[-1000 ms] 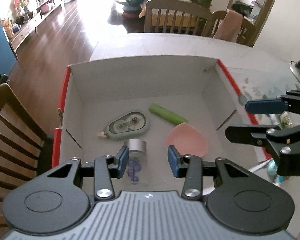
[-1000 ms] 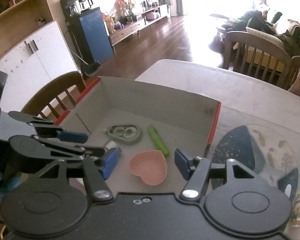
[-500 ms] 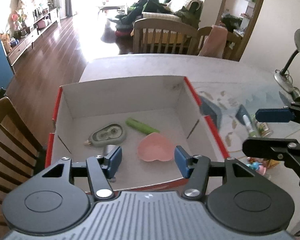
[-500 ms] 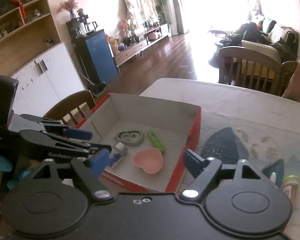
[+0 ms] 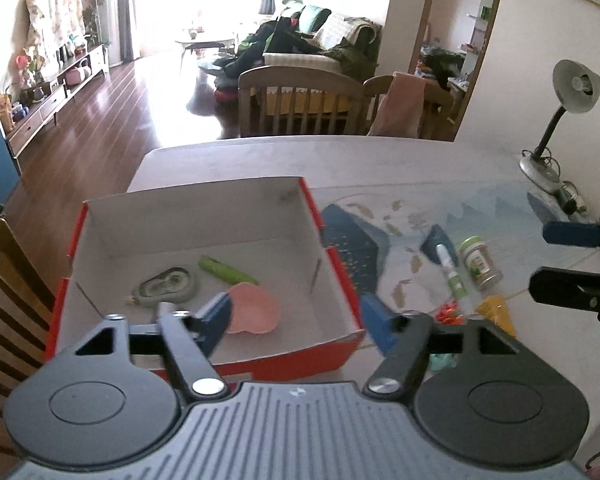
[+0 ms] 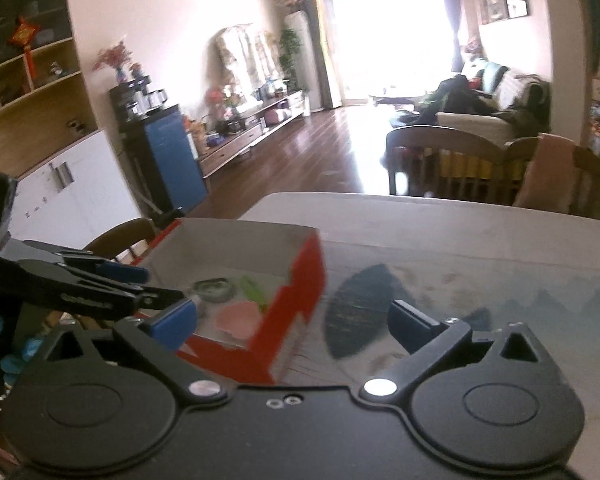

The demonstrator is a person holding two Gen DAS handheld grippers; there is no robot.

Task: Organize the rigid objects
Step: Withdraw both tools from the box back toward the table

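Observation:
A red cardboard box point(image 5: 340, 280) with a white inside holds a pink heart-shaped dish point(image 5: 256, 312), a green stick point(image 5: 226, 270) and a grey correction-tape dispenser point(image 5: 168, 286). My left gripper point(image 5: 296, 320) is open and empty, raised near the box's front right corner. On the mat right of the box lie a green-capped jar point(image 5: 480, 260), a small white and green tube point(image 5: 452, 270), red pins point(image 5: 448, 314) and a yellow piece point(image 5: 496, 314). My right gripper point(image 6: 292, 320) is open and empty above the mat beside the box point(image 6: 296, 308); it shows in the left wrist view point(image 5: 572, 264).
A grey desk lamp point(image 5: 556, 120) stands at the table's far right. Wooden chairs point(image 5: 300, 100) stand behind the table and one chair point(image 5: 8, 300) at the left. A patterned blue mat point(image 5: 380, 232) covers the table right of the box.
Both grippers have pulled back and up from the box and shifted right. The left gripper's jaws have opened wider. The items in the box have not moved.

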